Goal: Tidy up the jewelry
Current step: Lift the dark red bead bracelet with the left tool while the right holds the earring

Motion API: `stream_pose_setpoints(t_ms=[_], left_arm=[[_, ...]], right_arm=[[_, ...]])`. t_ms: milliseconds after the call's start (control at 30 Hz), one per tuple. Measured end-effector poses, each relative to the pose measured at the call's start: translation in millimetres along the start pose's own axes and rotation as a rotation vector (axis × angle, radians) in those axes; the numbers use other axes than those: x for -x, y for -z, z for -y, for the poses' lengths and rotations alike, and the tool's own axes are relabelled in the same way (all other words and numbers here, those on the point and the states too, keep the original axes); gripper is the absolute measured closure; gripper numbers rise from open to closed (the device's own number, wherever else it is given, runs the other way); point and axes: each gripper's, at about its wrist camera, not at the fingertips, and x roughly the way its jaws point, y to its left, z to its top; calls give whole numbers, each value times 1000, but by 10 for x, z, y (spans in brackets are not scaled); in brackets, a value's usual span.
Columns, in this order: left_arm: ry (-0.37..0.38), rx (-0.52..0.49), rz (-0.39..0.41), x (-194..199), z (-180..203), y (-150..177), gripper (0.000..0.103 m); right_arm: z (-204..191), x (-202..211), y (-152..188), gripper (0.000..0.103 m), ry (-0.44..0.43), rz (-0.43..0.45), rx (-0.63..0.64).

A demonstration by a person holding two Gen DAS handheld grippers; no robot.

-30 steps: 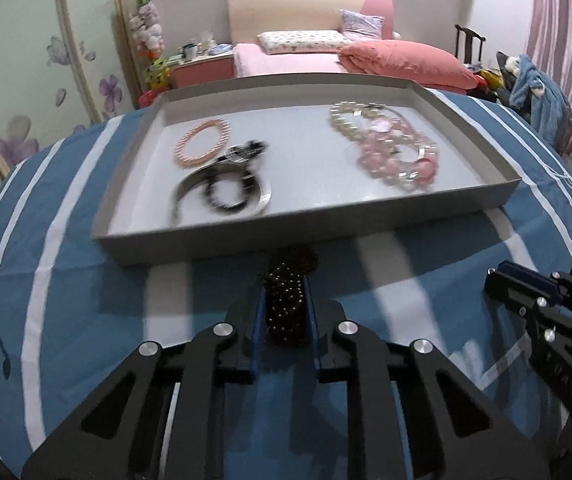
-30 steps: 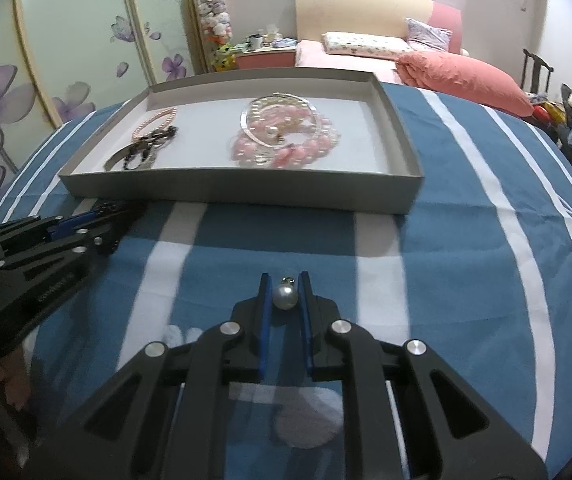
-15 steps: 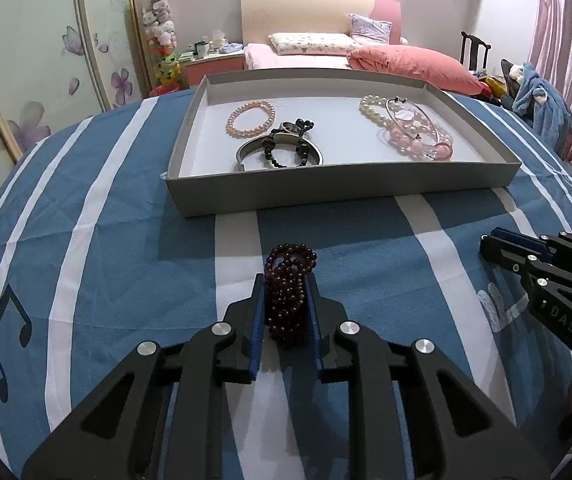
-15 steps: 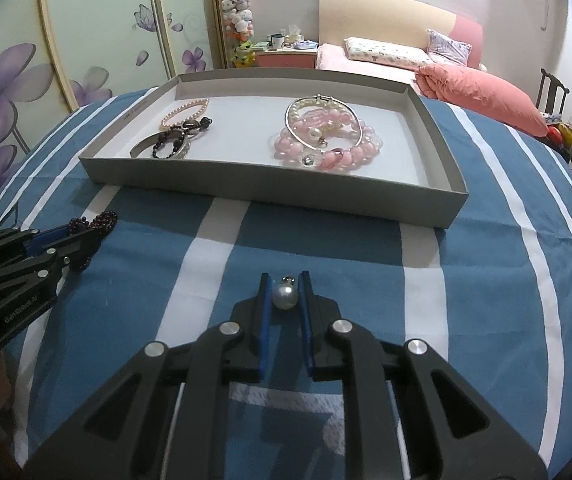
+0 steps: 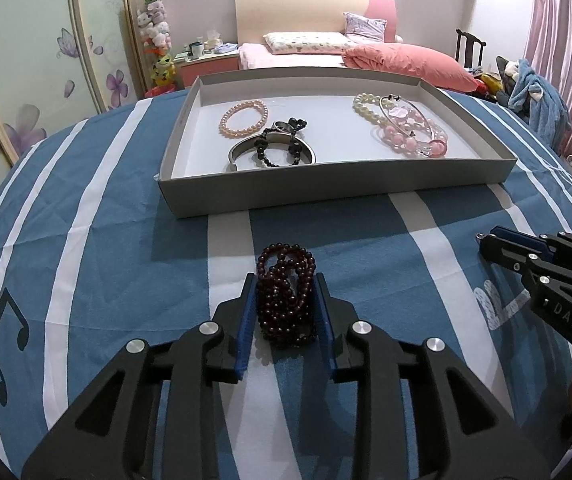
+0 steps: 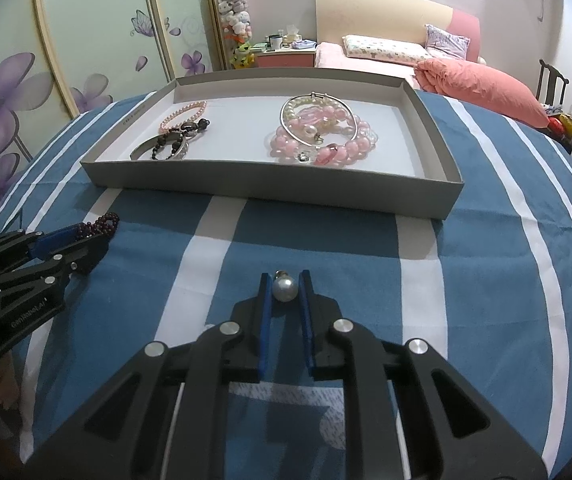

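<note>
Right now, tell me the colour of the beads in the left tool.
Dark reddish-brown beads, clearest in the left wrist view.

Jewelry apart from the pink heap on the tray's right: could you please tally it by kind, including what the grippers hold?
Bead bracelets: 3 (peach bracelet, black bracelet, dark red bracelet in the left gripper)
Silver bangles: 1 (bangle)
Single pearls: 1 (pearl in the right gripper)
Total: 5
</note>
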Motion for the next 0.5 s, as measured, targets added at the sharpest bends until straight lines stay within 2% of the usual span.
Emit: stream_pose_setpoints(t_ms=[400, 500], left_arm=[[-2, -1, 0, -1, 0, 2, 75], [-18, 13, 2, 3, -24, -1, 82]], right_arm=[[-21, 0, 5, 88, 28, 0, 1], [-18, 0, 4, 88, 34, 0, -14]])
